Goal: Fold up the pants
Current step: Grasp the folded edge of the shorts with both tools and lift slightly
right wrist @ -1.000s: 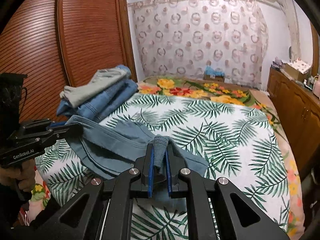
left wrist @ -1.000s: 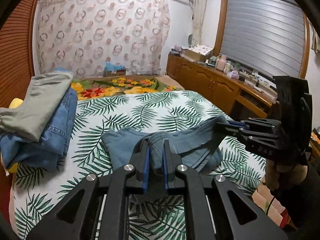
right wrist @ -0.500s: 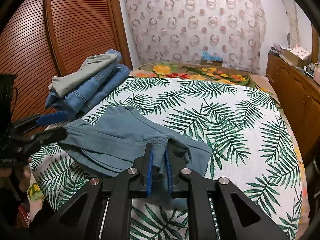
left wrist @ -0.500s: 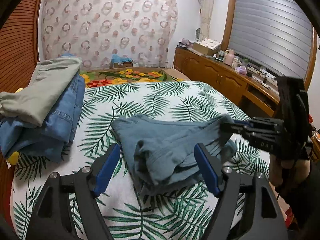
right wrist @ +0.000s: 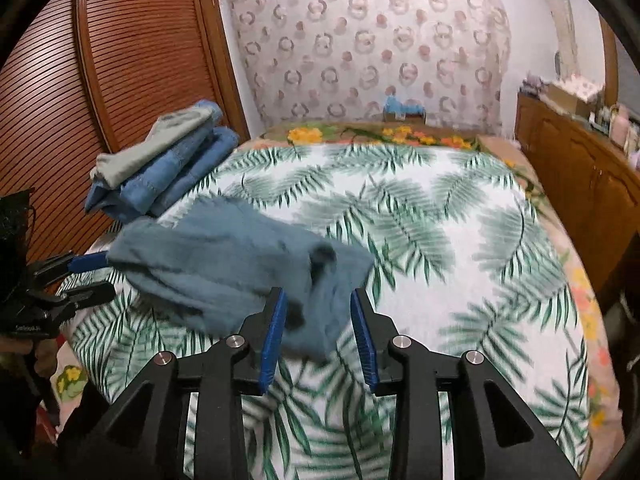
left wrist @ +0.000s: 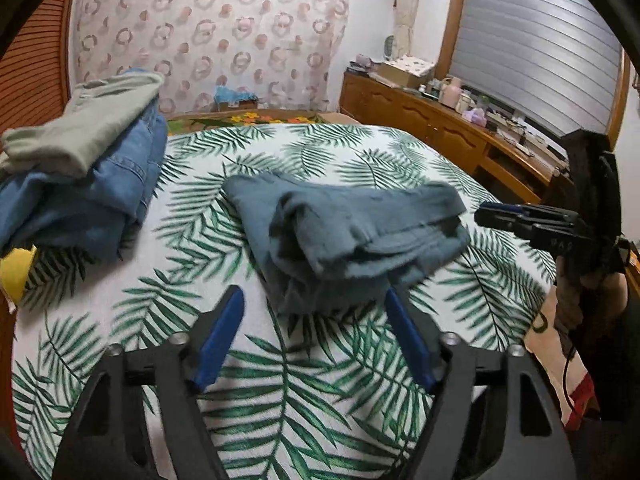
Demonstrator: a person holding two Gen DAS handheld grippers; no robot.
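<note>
The grey-blue pants lie in a loose folded bundle on the palm-leaf bedspread; they also show in the right wrist view. My left gripper is open and empty, just short of the bundle's near edge. My right gripper is open, its blue pads on either side of the bundle's near end, not holding it. The right gripper shows at the right of the left wrist view; the left gripper shows at the left of the right wrist view.
A stack of folded jeans topped with grey-green pants lies at the bed's left side, also in the right wrist view. A wooden sideboard with clutter runs along the right. A slatted wooden wardrobe stands at the left.
Both grippers opened and let go of the pants, left first, then right. The bundle dropped onto the bed and both grippers drew back slightly.
</note>
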